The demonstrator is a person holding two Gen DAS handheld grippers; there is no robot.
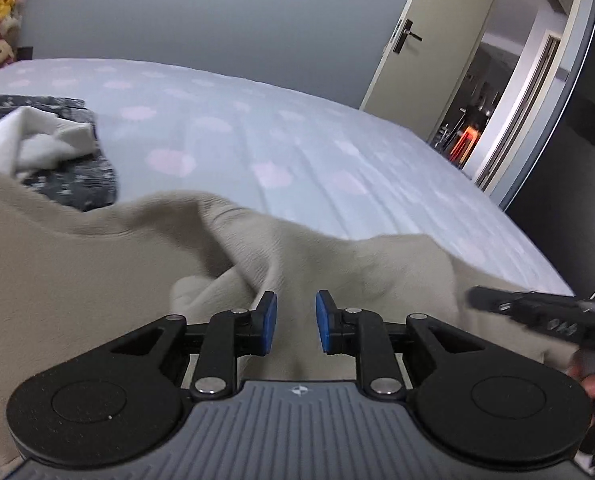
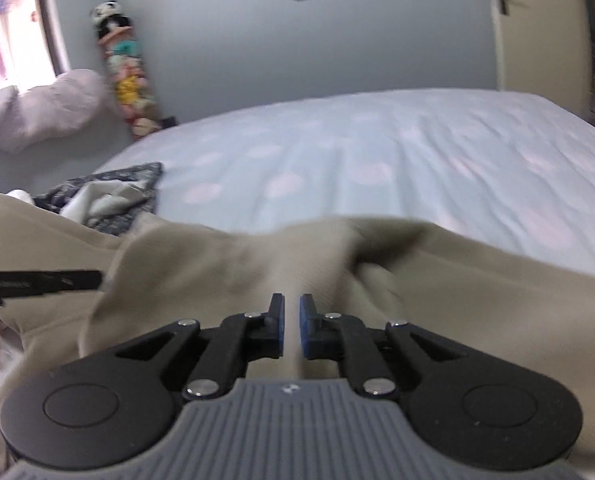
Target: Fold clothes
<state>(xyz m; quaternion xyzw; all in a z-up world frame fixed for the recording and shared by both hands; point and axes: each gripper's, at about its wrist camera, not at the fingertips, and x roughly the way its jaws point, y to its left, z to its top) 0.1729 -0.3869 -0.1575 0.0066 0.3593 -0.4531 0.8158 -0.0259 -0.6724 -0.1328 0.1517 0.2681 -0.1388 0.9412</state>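
A bed (image 1: 305,136) with a pale blue sheet printed in faint pink blotches fills both views, its far edge against a grey wall (image 1: 201,16). Across the bed's near edge lies a beige garment (image 1: 97,272), rumpled into broad folds, spreading from the near left corner almost to the near right corner. Beyond it, by the left edge of the bed, a dark patterned cloth (image 2: 129,184) lies flat with a white cloth (image 1: 37,140) bunched on top. Only the left wrist view shows the open cream door (image 1: 429,40) past the bed's far right corner, with a dim hallway behind it; only the right wrist view shows a bright window (image 2: 5,40) and a pale lilac pillow (image 2: 41,108) at the far left. A column of plush toys (image 2: 129,68) stands in the far left corner, seen whole from the right and only partly from the left. The left hand-held gripper (image 1: 296,322) hovers over the beige garment with its blue pads apart and nothing pinched between them. The right hand-held gripper (image 2: 292,326) has its pads drawn close with a narrow gap, and a ridge of beige fabric runs up between them; whether they pinch it I cannot tell.
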